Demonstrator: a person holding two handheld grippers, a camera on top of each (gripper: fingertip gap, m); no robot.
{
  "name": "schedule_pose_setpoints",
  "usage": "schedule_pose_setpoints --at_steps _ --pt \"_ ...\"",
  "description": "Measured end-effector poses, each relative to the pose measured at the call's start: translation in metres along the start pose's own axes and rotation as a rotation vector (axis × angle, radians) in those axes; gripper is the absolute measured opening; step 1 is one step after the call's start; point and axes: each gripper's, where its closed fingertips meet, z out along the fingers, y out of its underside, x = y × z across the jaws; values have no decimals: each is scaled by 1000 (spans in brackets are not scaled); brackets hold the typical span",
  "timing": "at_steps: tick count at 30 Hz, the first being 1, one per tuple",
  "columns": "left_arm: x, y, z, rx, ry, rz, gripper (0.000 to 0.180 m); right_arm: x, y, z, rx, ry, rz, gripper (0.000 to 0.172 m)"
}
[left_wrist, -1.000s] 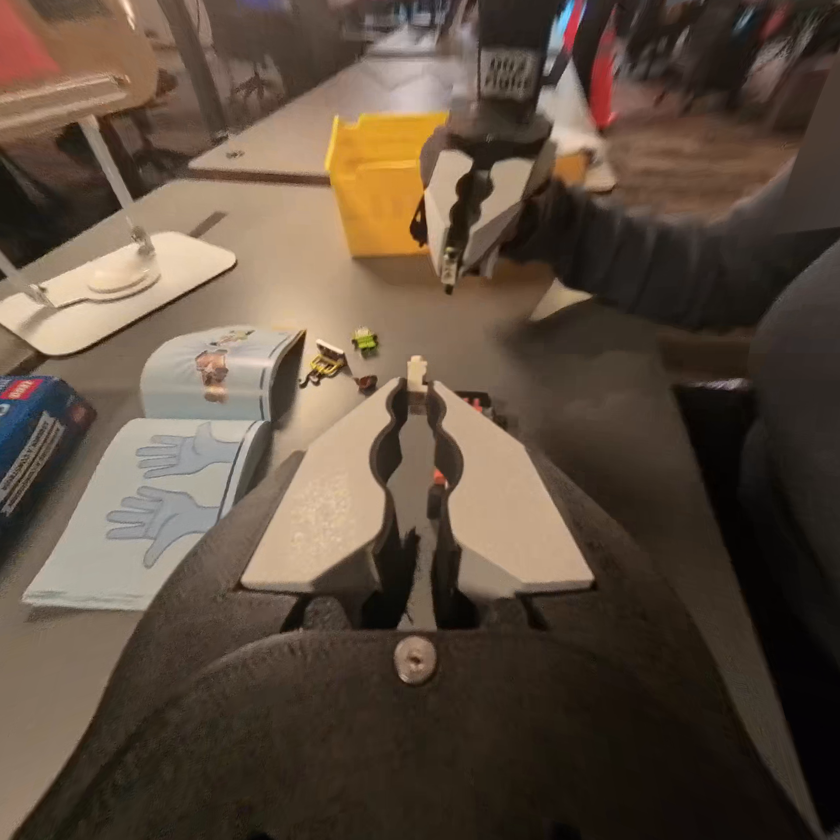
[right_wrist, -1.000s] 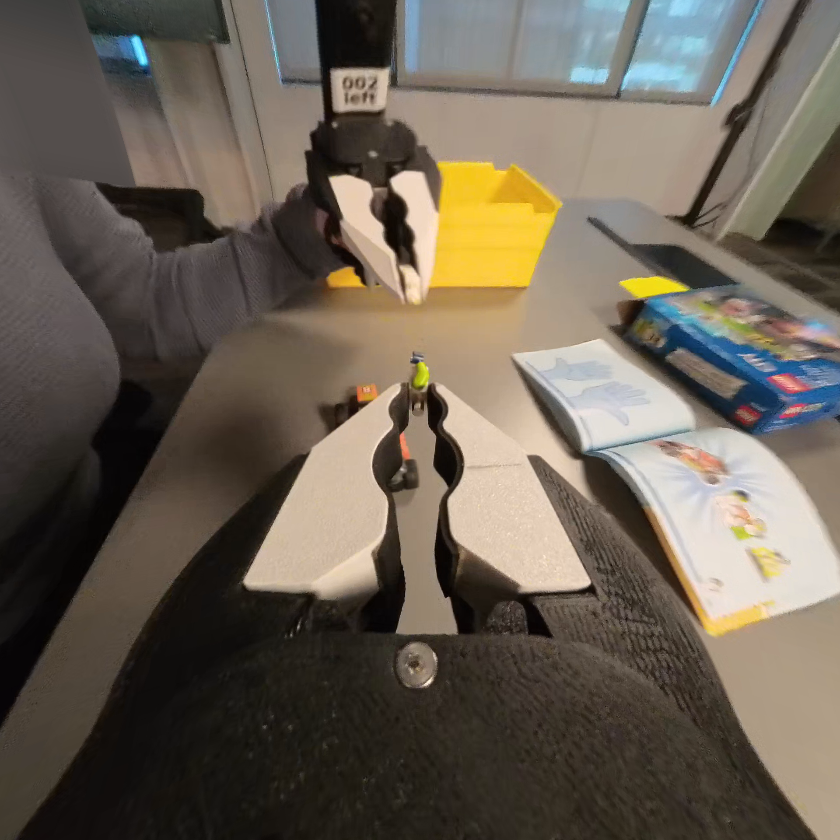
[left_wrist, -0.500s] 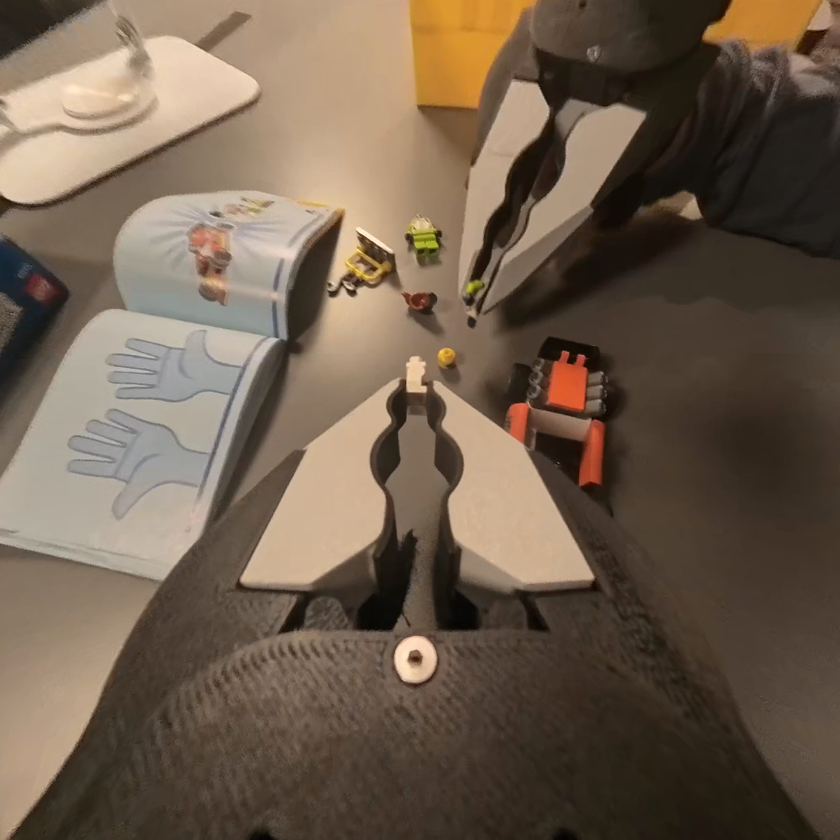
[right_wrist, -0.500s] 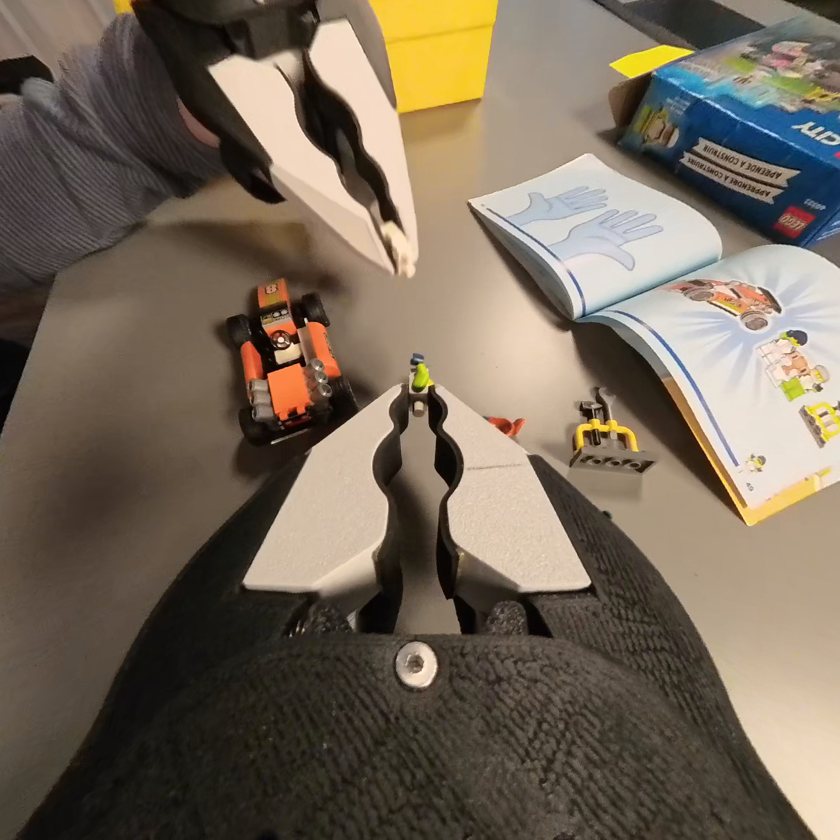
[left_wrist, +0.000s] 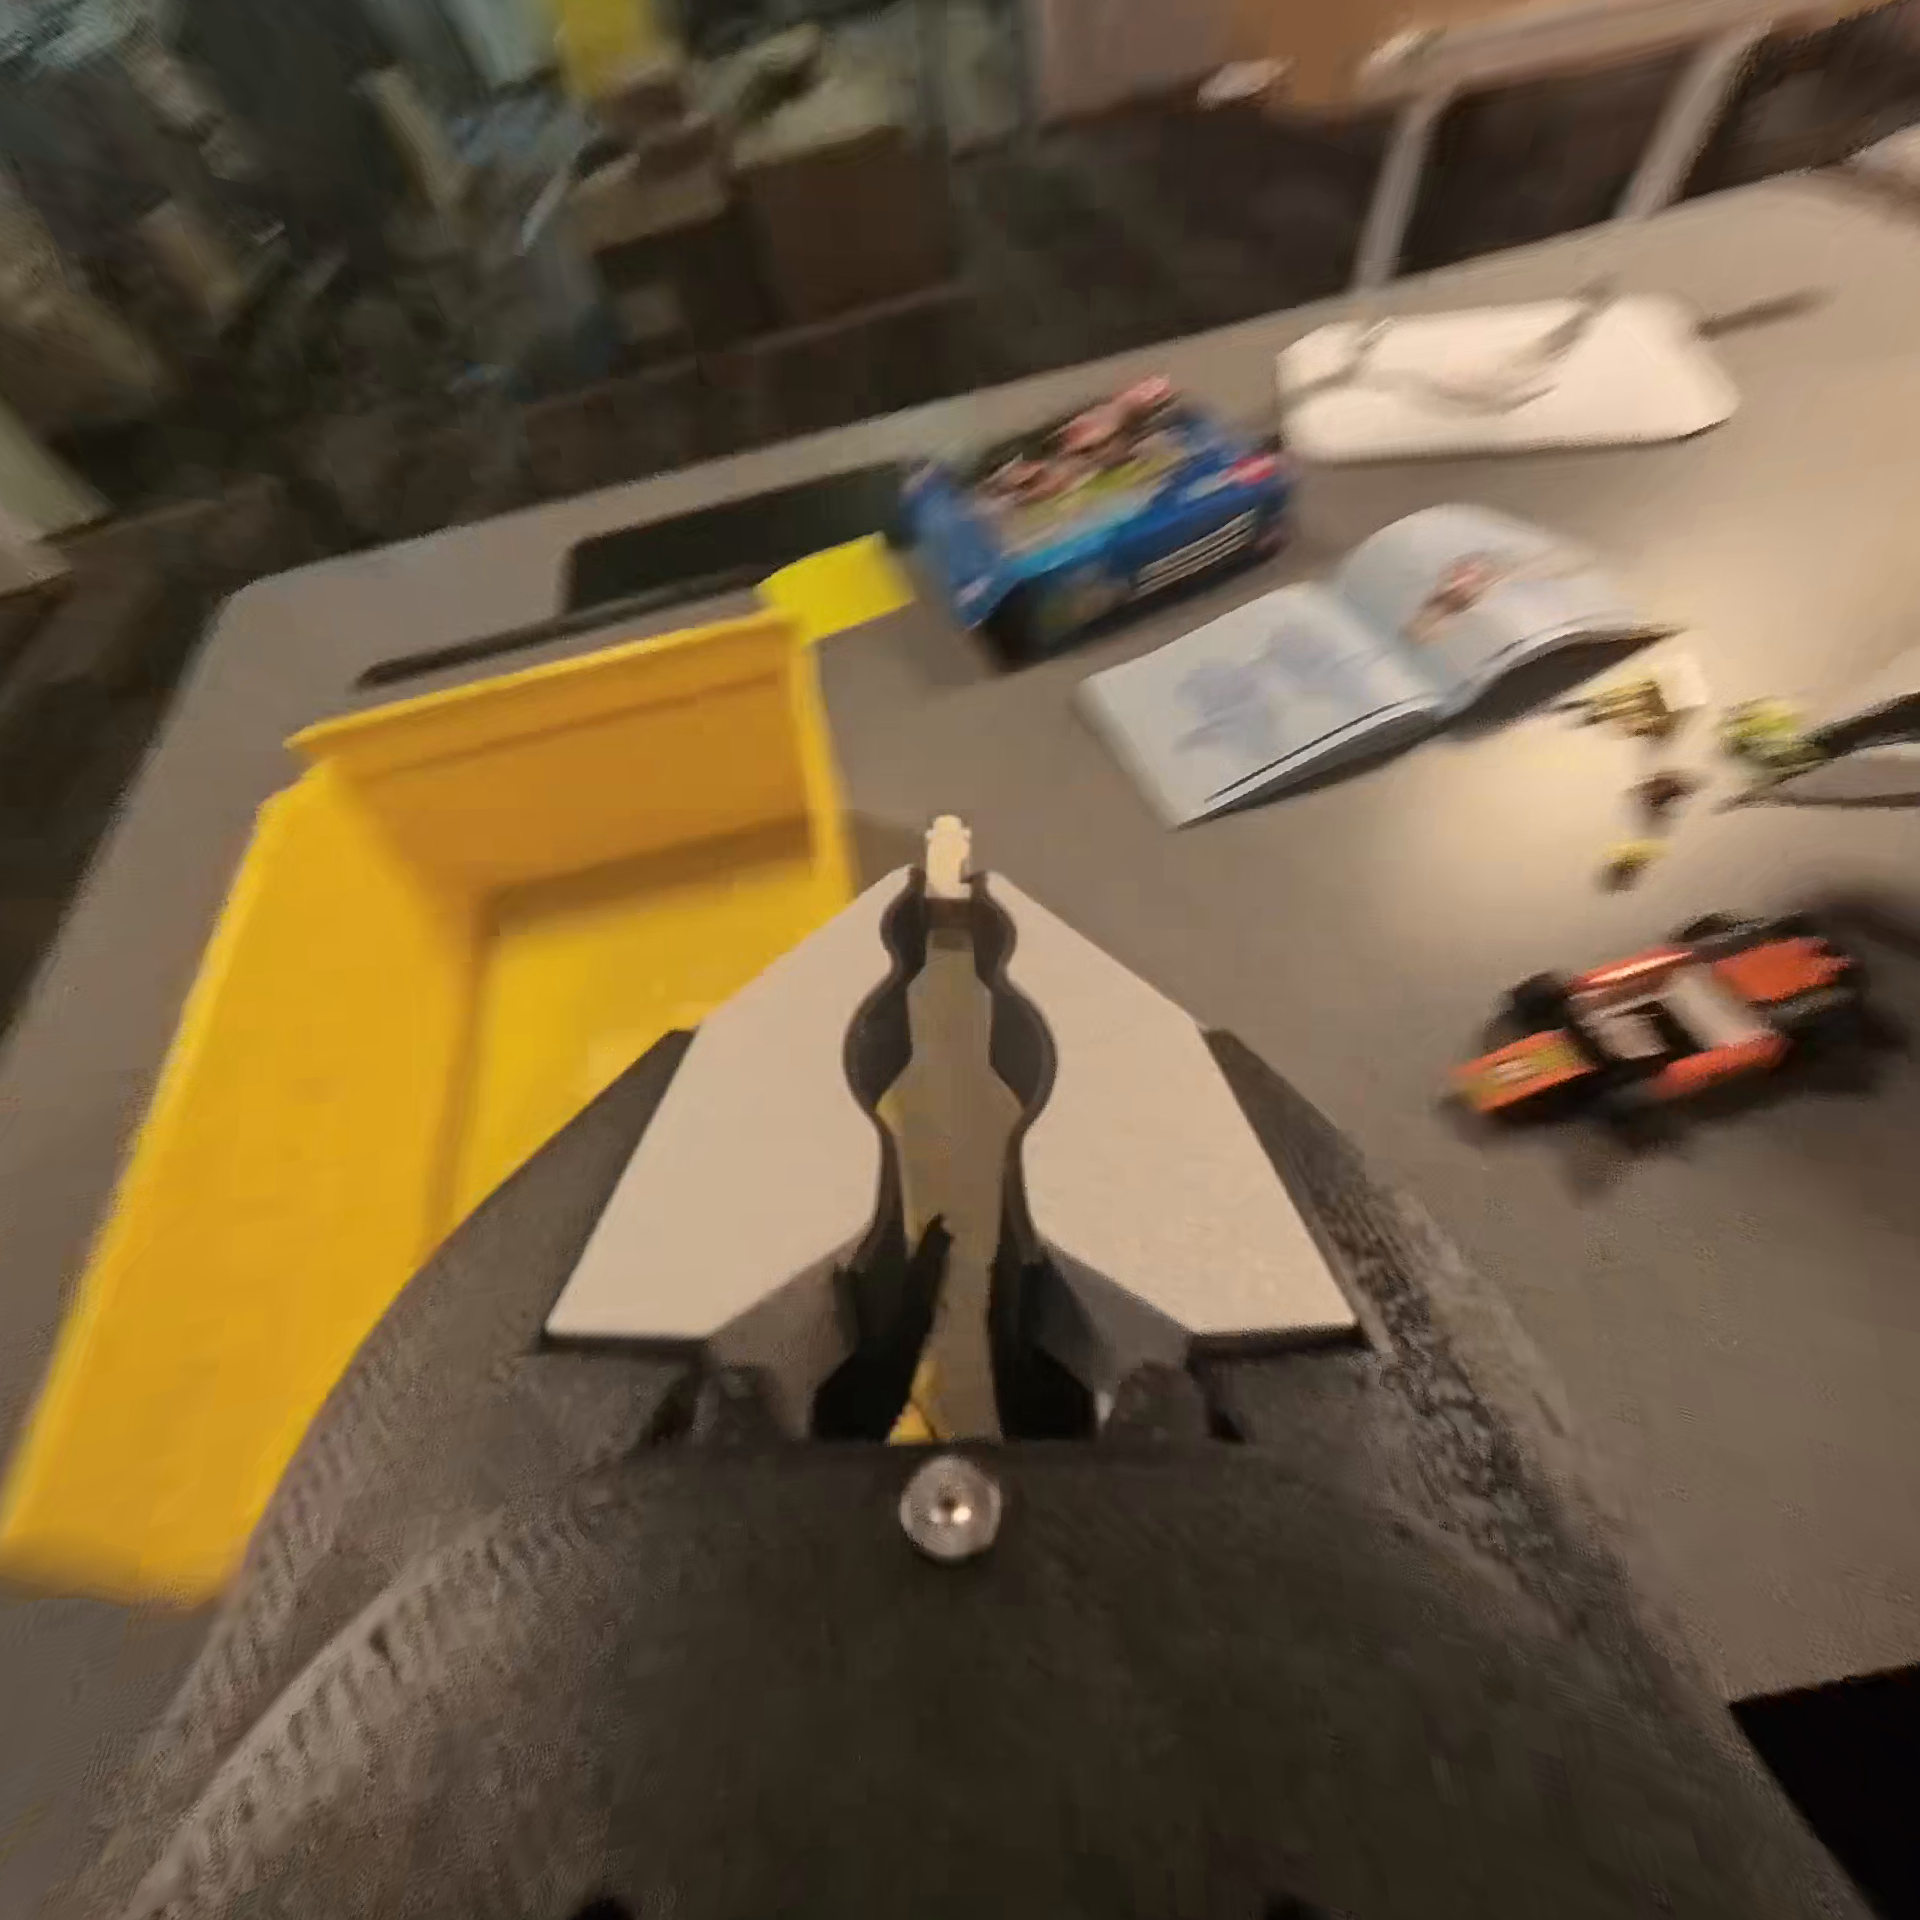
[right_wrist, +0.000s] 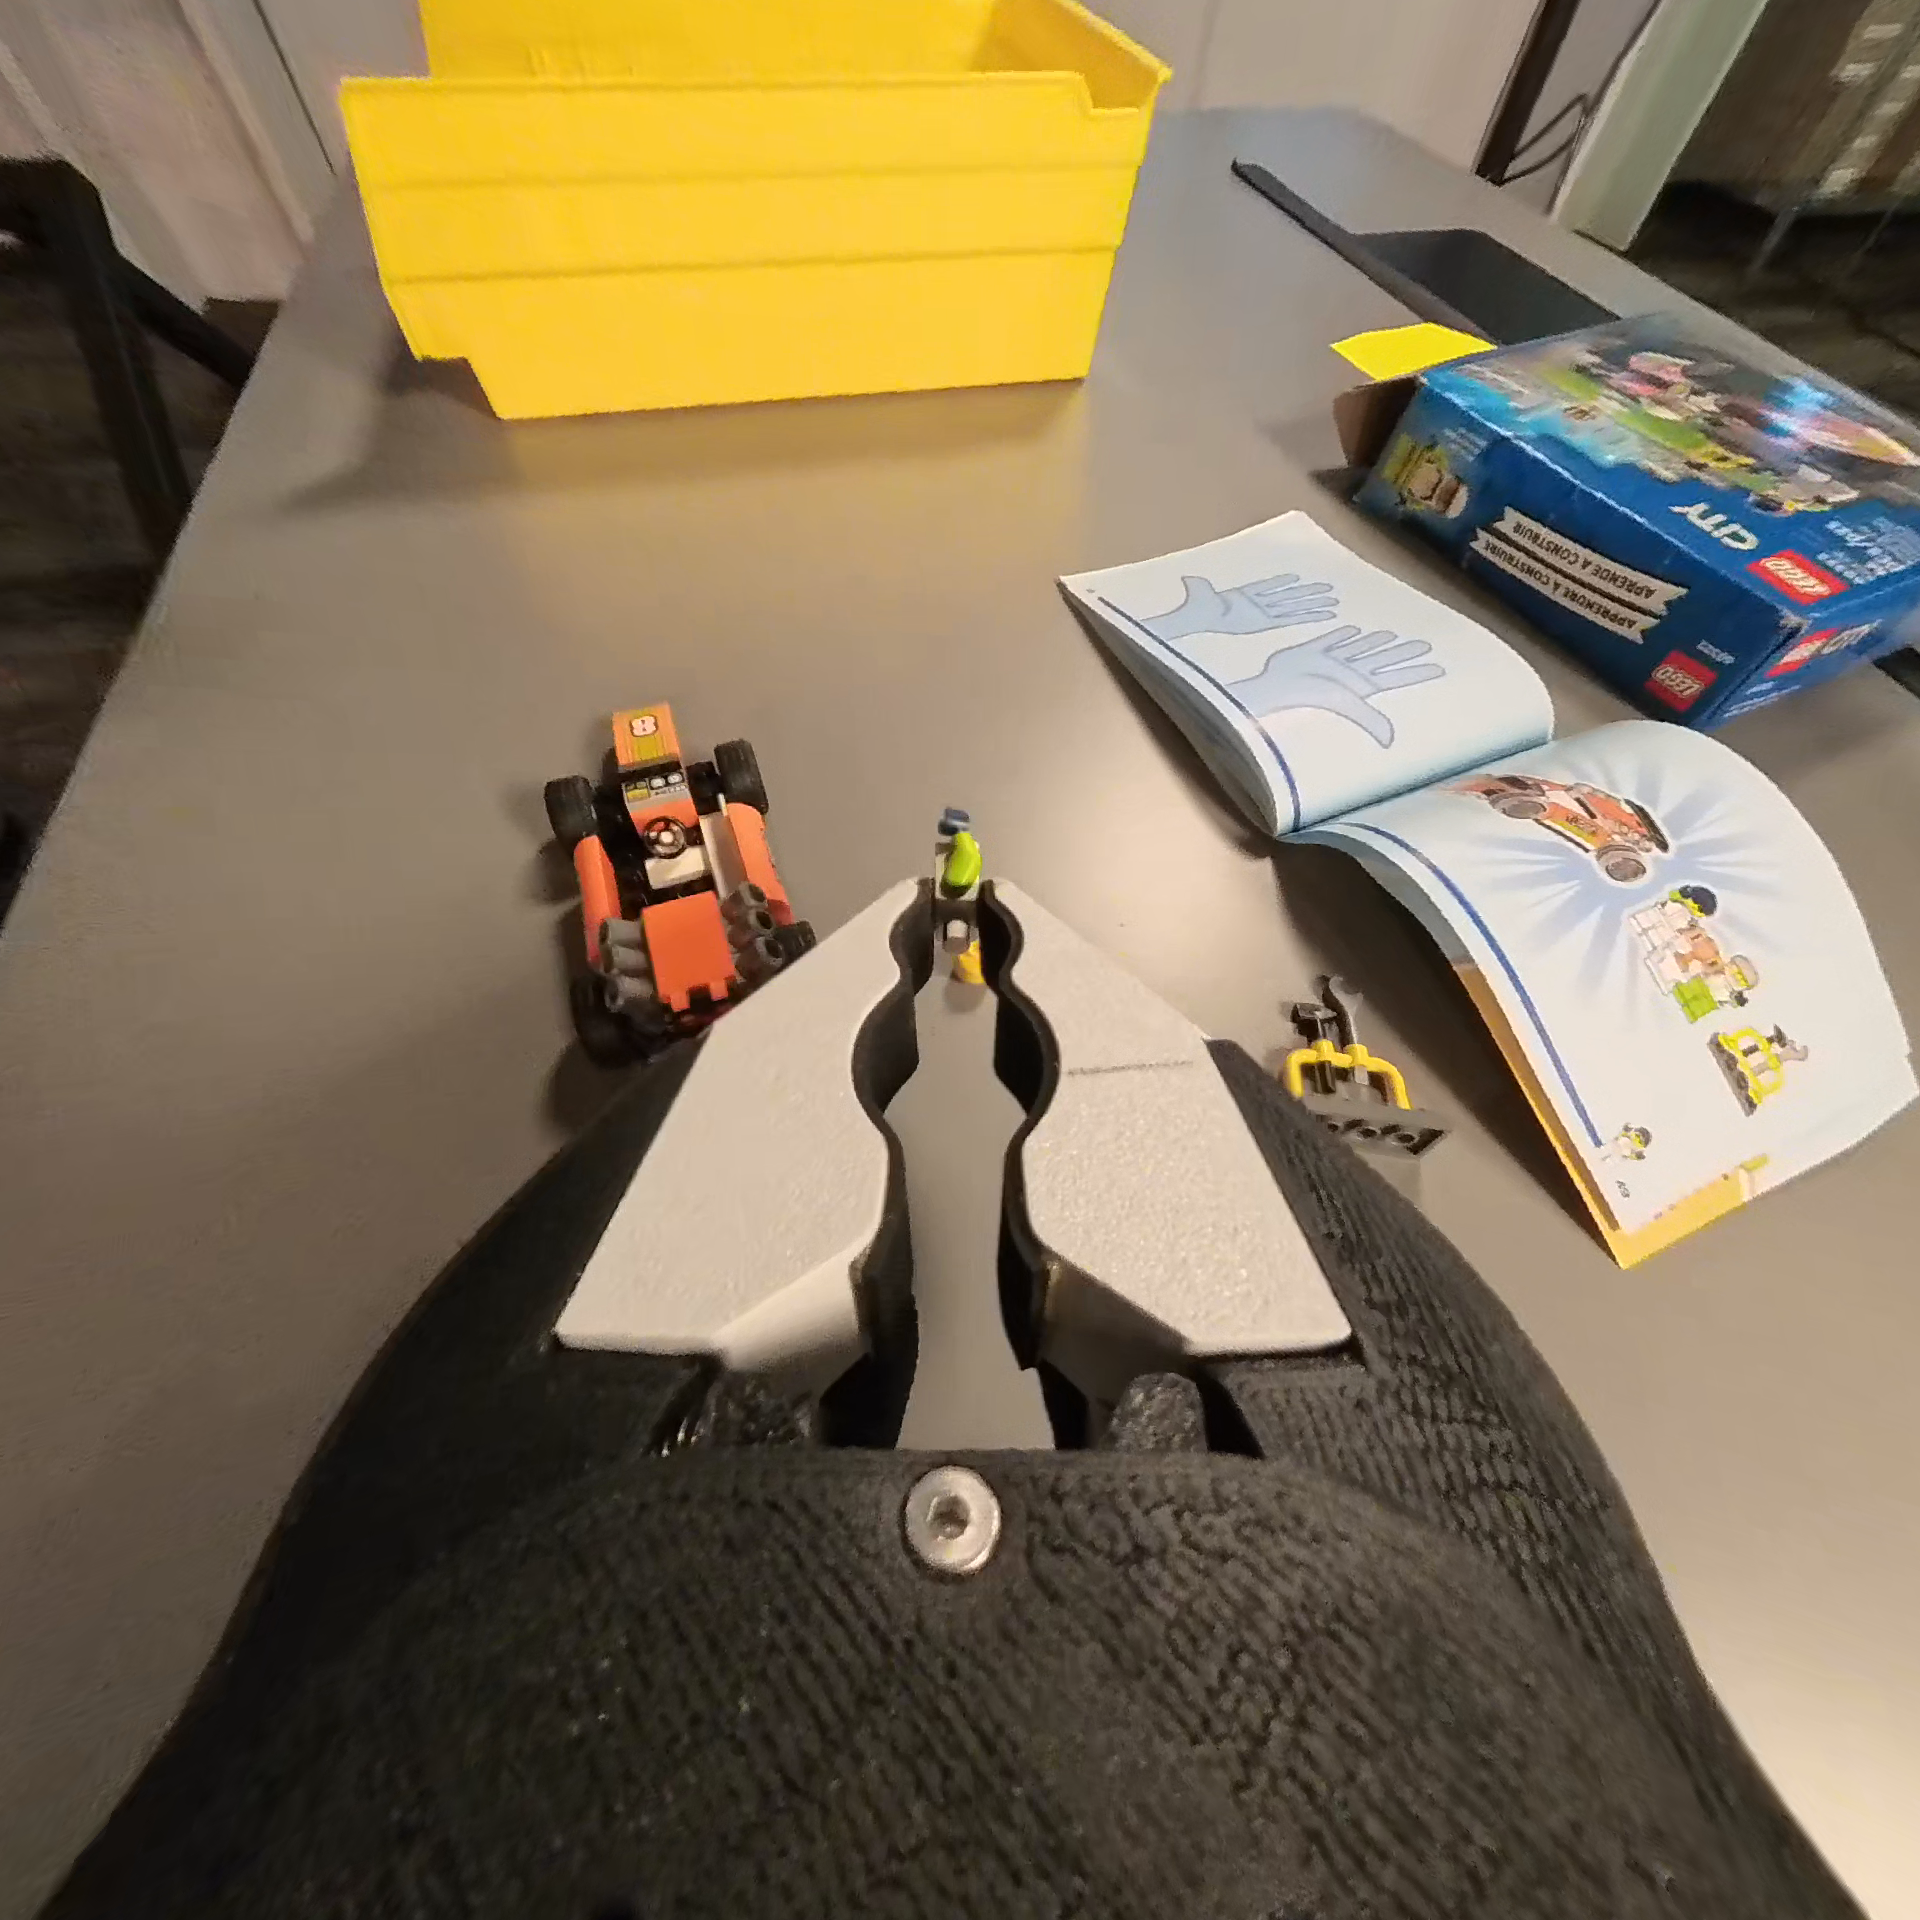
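Just left of the left tool (left_wrist: 948, 883), pinching a small white piece (left_wrist: 945, 854), sits the yellow bin (left_wrist: 540, 790) (open-topped); the right tool (right_wrist: 956, 896) grips a green-bodied toy figure (right_wrist: 958, 860).

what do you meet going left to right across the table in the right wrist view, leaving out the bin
orange toy car → small green piece held in the right gripper's fingers → yellow and grey brick part → open instruction booklet → blue box

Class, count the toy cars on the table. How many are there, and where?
1. The orange toy car sits on the grey table, left of the right tongs and nearer than the yellow bin. Others may be hidden inside the bin.
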Motion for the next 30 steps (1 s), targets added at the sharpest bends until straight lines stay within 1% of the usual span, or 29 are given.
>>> schedule_pose_setpoints --at_steps 2,4,6,9,10,13,16,17,19,21,23,24,25,26,27,28,29,30 --pt "-34 26 -5 -120 -114 -31 6 -1 0 0 -9 13 -25 6" --pt "-55 54 -3 -229 -147 -86 6 -1 -2 -1 -4 16 -27 6" --pt "-65 81 6 -330 -114 -161 6 0 -3 -2 5 17 -23 6" --pt "-67 116 19 -476 -34 -257 6 0 -2 -2 8 13 -12 6" --pt "-69 124 23 -512 -23 -273 8 0 -1 -1 6 14 -10 6" --pt "-67 141 29 -613 21 -295 28 1 0 -2 5 14 -6 6" --pt "-72 145 32 -636 -7 -279 36 2 -1 -3 11 18 -2 6" --pt "-75 142 31 -622 -34 -275 38 3 -2 -3 19 21 -3 6" --pt "-88 124 25 -532 -157 -245 46 1 -9 -5 59 4 17 6" --pt "-90 85 11 -344 -277 -164 50 -5 -20 -8 131 -55 88 6" --pt "-72 36 -5 -122 -324 -12 54 -10 -31 -12 210 -138 185 6" --pt "-54 14 -11 -26 -311 86 60 -12 -35 -14 245 -183 235 6" --pt "-29 -6 -12 47 -255 202 61 -14 -39 -17 275 -226 285 6" --pt "3 -20 -11 103 -164 317 64 -16 -43 -19 305 -270 332 6" --pt "36 -31 -9 154 -70 398 66 -19 -47 -21 333 -321 373 6" --pt "73 -37 -6 199 51 464 66 -22 -51 -24 359 -369 407 7" --pt "112 -37 -3 242 185 535 69 -26 -54 -26 376 -418 436 6" --pt "145 -34 1 276 289 594 70 -31 -56 -28 383 -467 459 6"
